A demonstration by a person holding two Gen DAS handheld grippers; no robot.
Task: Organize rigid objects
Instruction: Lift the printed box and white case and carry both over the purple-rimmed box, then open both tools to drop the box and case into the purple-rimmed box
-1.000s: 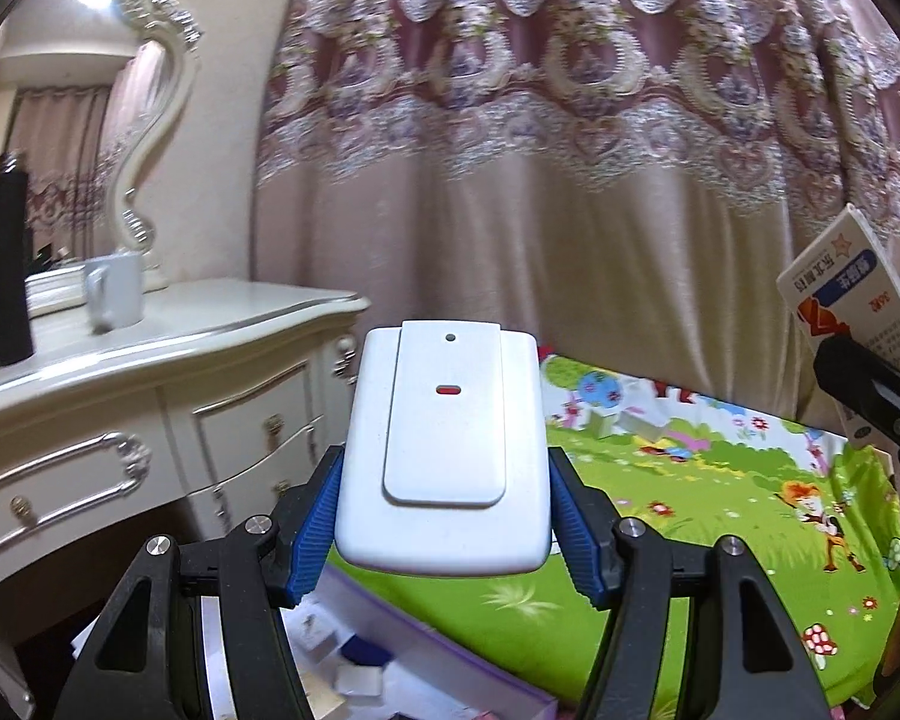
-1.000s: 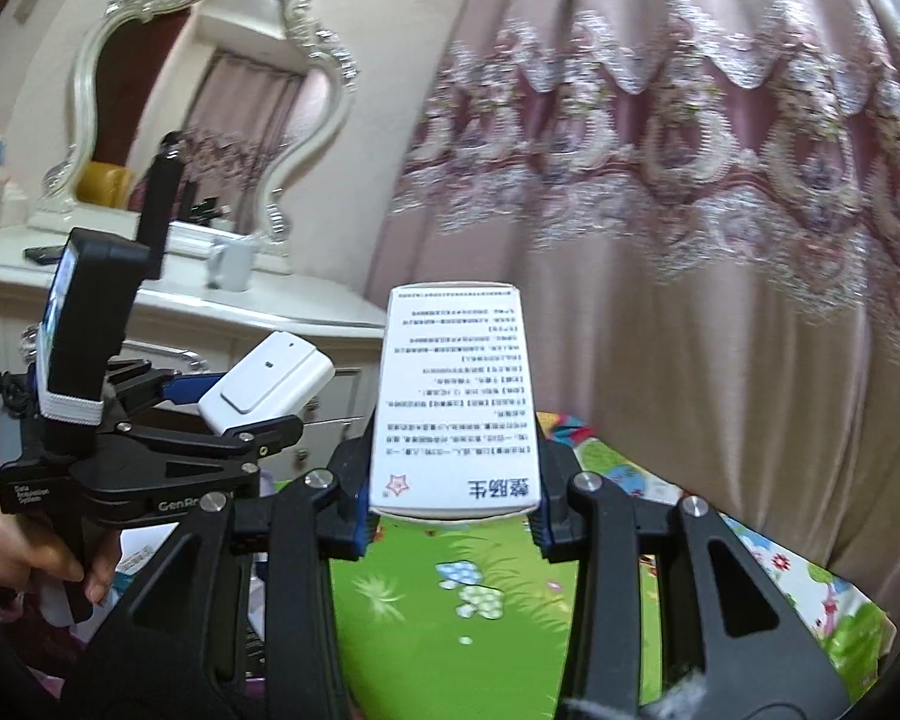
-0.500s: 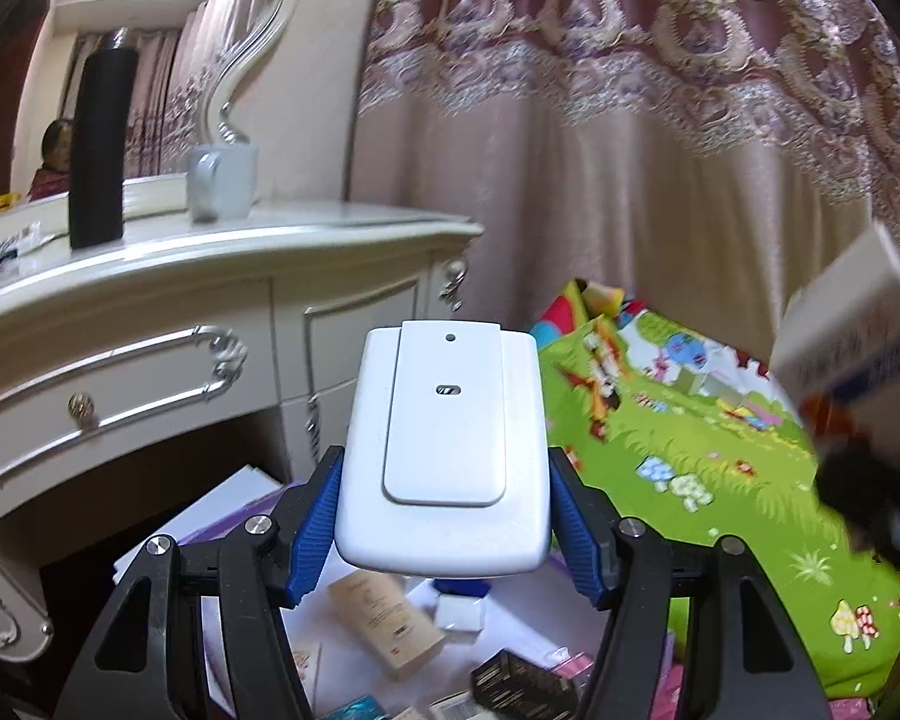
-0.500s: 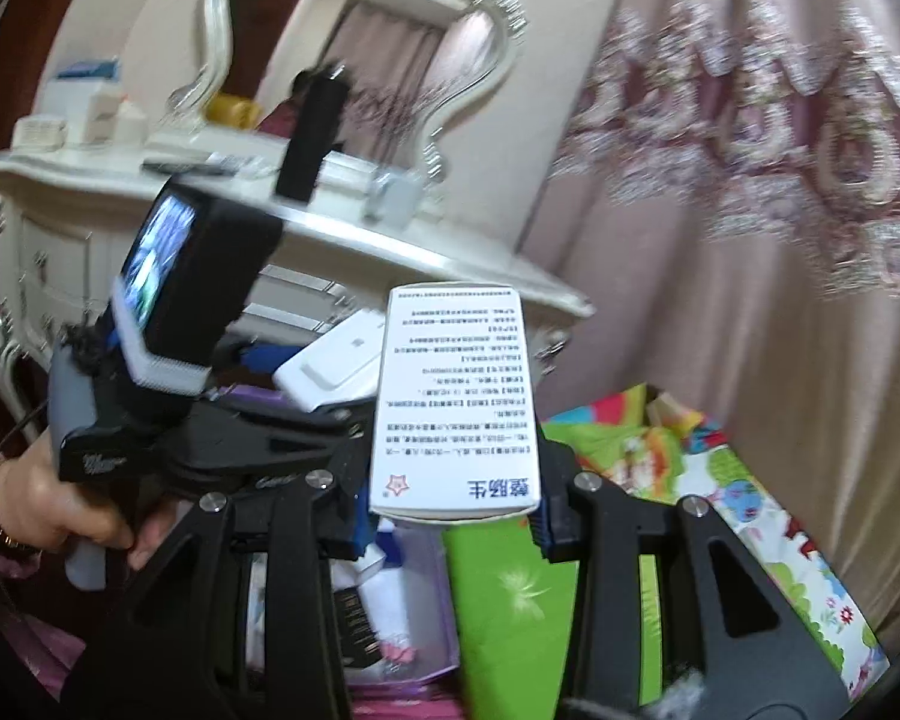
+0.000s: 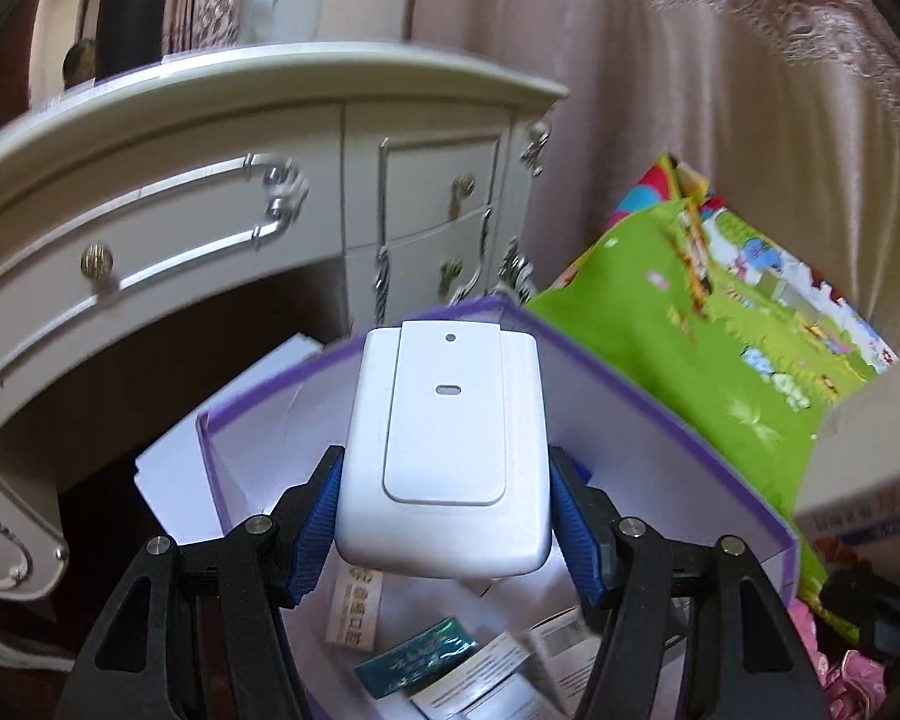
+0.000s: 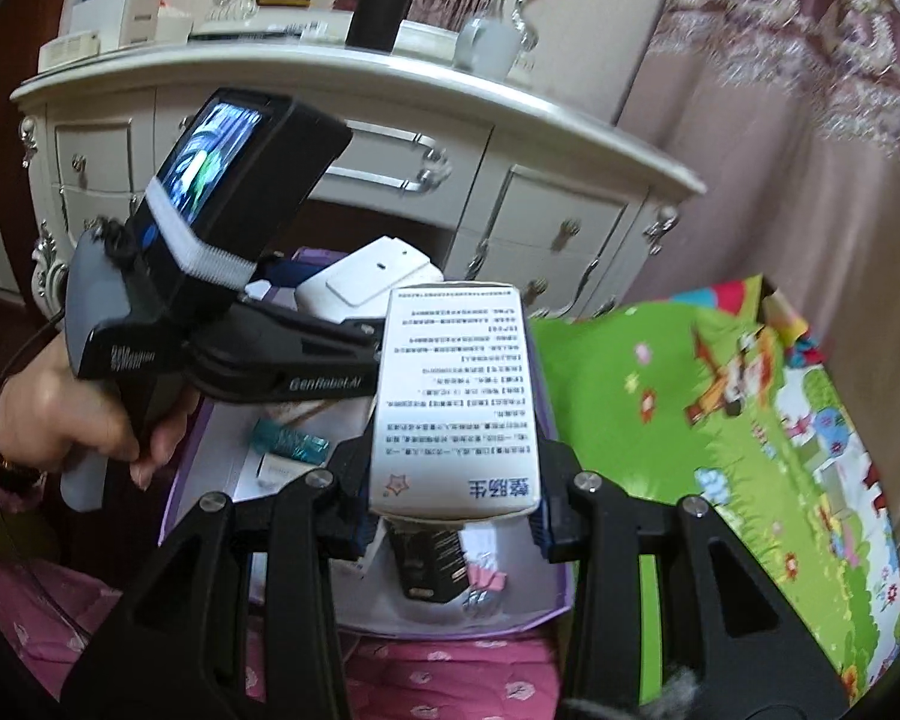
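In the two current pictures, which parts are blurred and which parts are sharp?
Left wrist view: the white device in the left gripper is sharp; the dresser, curtain and the items in the purple box are smeared by motion. Right wrist view: the printed carton in the right gripper is sharp; the play mat is blurred, and the dresser edge bends from the fisheye lens.

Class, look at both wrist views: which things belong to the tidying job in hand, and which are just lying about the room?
Part of the job:
- white device in the left gripper
- printed carton in the right gripper
- purple-edged box holding small items

Just lying about:
- dresser
- curtain
- green play mat
- mug
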